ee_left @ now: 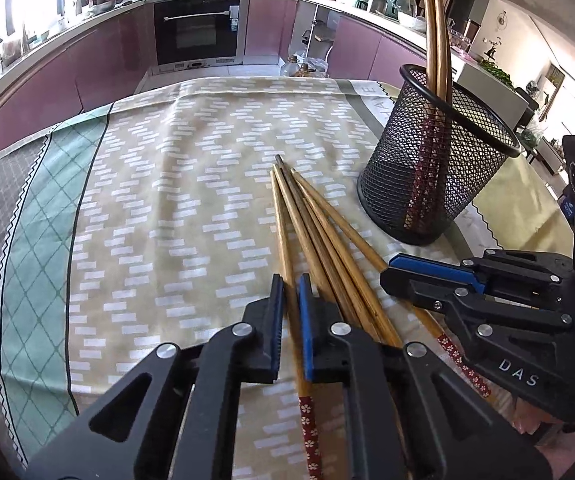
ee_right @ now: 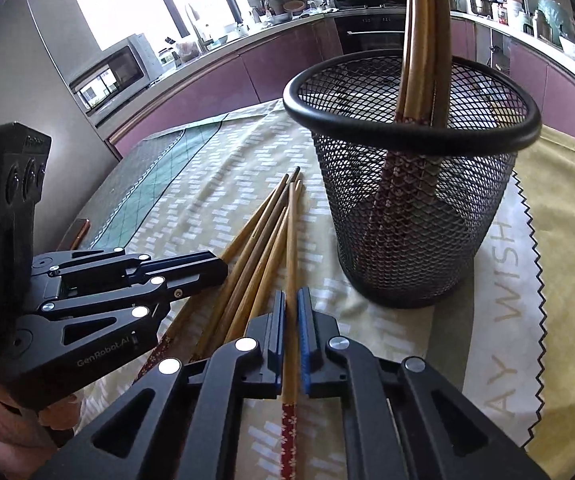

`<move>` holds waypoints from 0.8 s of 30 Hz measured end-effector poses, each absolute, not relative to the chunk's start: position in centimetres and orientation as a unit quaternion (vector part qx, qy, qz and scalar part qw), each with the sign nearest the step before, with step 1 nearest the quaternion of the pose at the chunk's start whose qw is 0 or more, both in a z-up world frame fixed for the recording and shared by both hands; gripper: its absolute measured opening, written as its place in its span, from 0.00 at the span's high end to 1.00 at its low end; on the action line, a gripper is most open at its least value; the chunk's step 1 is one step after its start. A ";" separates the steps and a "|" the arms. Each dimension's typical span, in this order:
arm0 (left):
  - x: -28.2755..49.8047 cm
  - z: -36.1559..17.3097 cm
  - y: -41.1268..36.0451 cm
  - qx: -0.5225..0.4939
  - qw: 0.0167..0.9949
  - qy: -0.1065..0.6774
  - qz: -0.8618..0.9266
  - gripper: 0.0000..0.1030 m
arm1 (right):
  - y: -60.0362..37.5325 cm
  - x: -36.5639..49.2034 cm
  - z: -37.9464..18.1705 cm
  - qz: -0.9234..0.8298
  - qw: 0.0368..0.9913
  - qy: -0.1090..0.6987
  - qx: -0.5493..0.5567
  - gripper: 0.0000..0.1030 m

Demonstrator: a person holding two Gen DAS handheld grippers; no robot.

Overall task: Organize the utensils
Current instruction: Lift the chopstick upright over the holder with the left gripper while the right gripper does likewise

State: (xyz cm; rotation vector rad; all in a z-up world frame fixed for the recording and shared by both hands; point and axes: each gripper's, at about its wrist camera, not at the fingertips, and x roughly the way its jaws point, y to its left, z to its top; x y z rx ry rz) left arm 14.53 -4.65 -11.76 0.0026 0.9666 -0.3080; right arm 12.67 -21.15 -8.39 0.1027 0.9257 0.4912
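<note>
Several wooden chopsticks with red flowered ends lie in a bundle (ee_left: 319,232) on the patterned tablecloth, also seen in the right wrist view (ee_right: 263,236). A black mesh holder (ee_left: 435,168) stands right of them with a few chopsticks (ee_left: 435,40) upright inside; it also shows in the right wrist view (ee_right: 411,184). My left gripper (ee_left: 290,312) is shut on the leftmost chopstick (ee_left: 283,240). My right gripper (ee_right: 291,332) is shut on the rightmost chopstick (ee_right: 290,248). The right gripper also shows in the left wrist view (ee_left: 391,276), the left gripper in the right wrist view (ee_right: 219,268).
The tablecloth (ee_left: 167,208) covers the table, with a yellow cloth (ee_right: 567,216) on the right. Purple kitchen cabinets (ee_left: 99,56) and an oven (ee_left: 197,28) stand behind. A small phone-like object (ee_right: 75,232) lies at the table's far left.
</note>
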 end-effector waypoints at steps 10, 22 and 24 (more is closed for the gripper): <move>13.1 -10.2 -3.4 -0.025 0.877 0.451 -0.163 0.93 | -22.2 11.3 -6.8 0.270 0.863 0.421 0.065 0.95; 10.4 -4.4 -2.5 -0.054 0.888 0.397 -0.224 0.93 | -25.0 9.4 -3.0 0.302 0.873 0.370 0.101 0.94; 10.0 -3.2 -2.4 -0.057 0.891 0.385 -0.236 0.93 | -25.5 9.2 -2.5 0.304 0.875 0.361 0.106 0.94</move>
